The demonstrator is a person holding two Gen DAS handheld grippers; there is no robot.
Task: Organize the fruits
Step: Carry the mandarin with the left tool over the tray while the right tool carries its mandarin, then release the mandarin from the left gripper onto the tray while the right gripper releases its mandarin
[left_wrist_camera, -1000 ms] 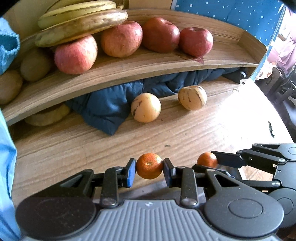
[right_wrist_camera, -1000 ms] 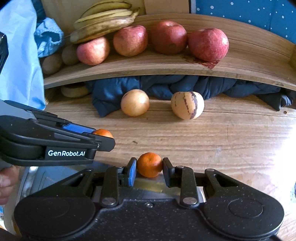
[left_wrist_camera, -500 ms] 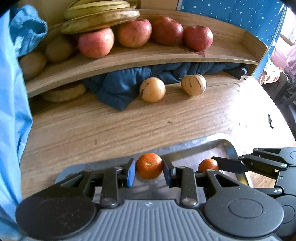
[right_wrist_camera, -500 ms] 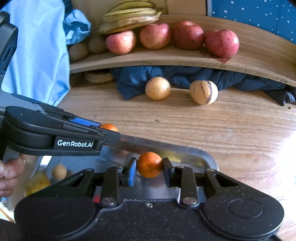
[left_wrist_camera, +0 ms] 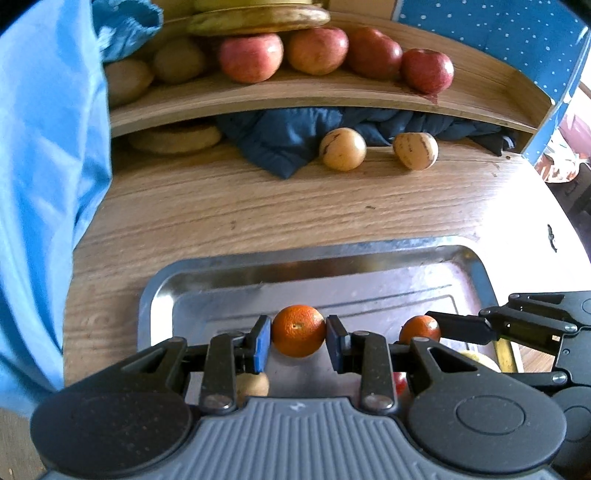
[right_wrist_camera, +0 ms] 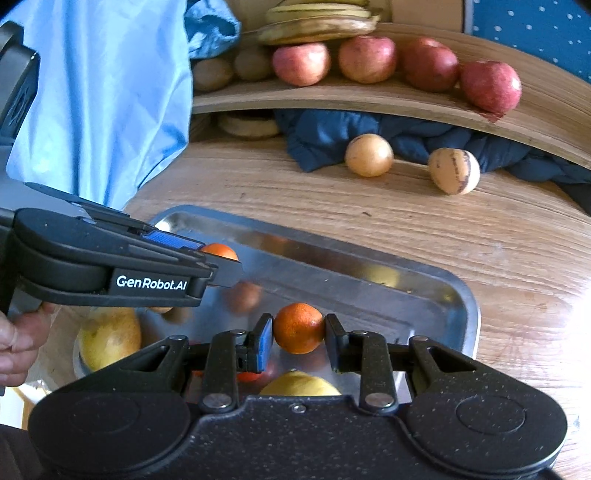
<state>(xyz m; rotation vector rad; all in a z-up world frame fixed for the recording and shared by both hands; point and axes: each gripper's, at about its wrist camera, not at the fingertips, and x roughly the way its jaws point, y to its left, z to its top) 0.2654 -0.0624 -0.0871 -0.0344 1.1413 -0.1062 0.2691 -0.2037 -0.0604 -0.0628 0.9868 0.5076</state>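
My left gripper (left_wrist_camera: pixel 298 341) is shut on a small orange (left_wrist_camera: pixel 298 335) and holds it above a metal tray (left_wrist_camera: pixel 229 273). My right gripper (right_wrist_camera: pixel 298 341) is shut on a second small orange (right_wrist_camera: pixel 297 332) above the same tray (right_wrist_camera: pixel 467 317). Each gripper shows in the other's view, the right one (left_wrist_camera: pixel 432 326) at the right, the left one (right_wrist_camera: pixel 221 264) at the left. The tray holds a yellow mango-like fruit (right_wrist_camera: pixel 109 338), a lemon (right_wrist_camera: pixel 299 384) and other small fruit, partly hidden. Two pale round fruits (left_wrist_camera: pixel 342 148) (left_wrist_camera: pixel 415 150) lie on the wooden table.
A wooden shelf (left_wrist_camera: pixel 332 92) at the back carries several red apples (left_wrist_camera: pixel 251 57), kiwis (left_wrist_camera: pixel 179 59) and bananas (left_wrist_camera: pixel 258 16). A dark blue cloth (left_wrist_camera: pixel 291 140) is bunched under it. Light blue fabric (left_wrist_camera: pixel 44 166) hangs at the left.
Both grippers have pulled back from the shelf with their oranges still held. The metal tray has come into view beneath them.
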